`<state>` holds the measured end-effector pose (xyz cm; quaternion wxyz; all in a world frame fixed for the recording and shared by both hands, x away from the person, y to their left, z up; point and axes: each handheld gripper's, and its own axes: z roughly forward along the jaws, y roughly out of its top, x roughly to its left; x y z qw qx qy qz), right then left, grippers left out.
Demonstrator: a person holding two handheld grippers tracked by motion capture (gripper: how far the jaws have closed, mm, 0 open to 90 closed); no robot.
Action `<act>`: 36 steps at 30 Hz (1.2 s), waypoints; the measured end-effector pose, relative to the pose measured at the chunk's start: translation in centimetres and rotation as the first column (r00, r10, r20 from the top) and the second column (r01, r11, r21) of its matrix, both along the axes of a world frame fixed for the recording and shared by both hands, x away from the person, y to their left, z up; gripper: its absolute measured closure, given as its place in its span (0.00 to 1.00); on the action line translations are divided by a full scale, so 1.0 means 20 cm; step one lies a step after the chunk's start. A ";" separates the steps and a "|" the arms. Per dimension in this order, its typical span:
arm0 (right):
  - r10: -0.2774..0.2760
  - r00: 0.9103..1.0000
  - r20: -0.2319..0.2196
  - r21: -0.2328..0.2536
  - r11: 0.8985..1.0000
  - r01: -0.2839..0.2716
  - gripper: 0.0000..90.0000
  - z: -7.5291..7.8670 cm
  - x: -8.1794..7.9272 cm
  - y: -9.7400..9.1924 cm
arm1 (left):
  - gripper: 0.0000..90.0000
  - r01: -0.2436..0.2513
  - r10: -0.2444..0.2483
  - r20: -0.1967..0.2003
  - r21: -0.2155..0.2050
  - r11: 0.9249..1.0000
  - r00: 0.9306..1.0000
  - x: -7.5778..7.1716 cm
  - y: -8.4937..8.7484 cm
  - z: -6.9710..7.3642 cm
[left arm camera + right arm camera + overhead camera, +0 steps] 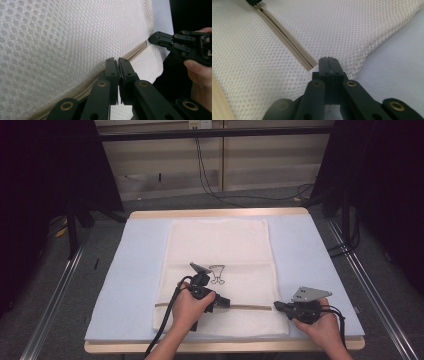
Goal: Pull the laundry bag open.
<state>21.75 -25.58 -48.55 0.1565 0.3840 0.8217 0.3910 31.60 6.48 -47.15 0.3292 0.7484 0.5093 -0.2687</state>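
The left tongs [223, 301] are closed tight, jaws pressed together on the beige zipper [250, 307] of a white mesh bag [220, 250]; in the left gripper view the tips [118, 65] sit right on the zipper line, though whether they pinch the slider I cannot tell. The right tongs [278, 307] are closed as well, jaws flat against each other at the zipper's far end; in the right gripper view [328, 64] they touch the mesh just beside the zipper's end [310, 65], seemingly gripping the bag's edge there.

The zipper runs straight between the two tongs, from one set of tips to the other. The rest of the bag stretches away from both tongs toward the far side, flat, with a small dark line drawing [217, 272] printed just beyond the left tongs.

Under the bag lies a pale blue mat [135, 270], covering most of the wooden tabletop [220, 212], whose edge shows at the near and far sides. Around it are grey carpet floor [50, 320], metal rails [370, 290] on both sides, dark curtains [45, 170] left and right, and black cables [210, 180] hanging along the pale back wall.
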 end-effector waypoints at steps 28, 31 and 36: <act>0.004 1.000 0.003 -0.003 1.000 -0.004 1.00 0.00 0.00 0.00 | 0.97 -0.014 0.014 -0.001 0.005 1.000 1.000 0.01 0.12 0.03; 0.004 1.000 0.005 -0.004 1.000 -0.004 1.00 0.00 0.00 0.00 | 0.97 -0.016 0.016 0.006 0.012 1.000 1.000 0.01 0.12 0.03; 0.006 1.000 0.004 -0.004 1.000 -0.006 1.00 0.00 0.00 0.00 | 0.97 -0.007 0.007 0.006 0.014 1.000 1.000 0.01 0.14 0.04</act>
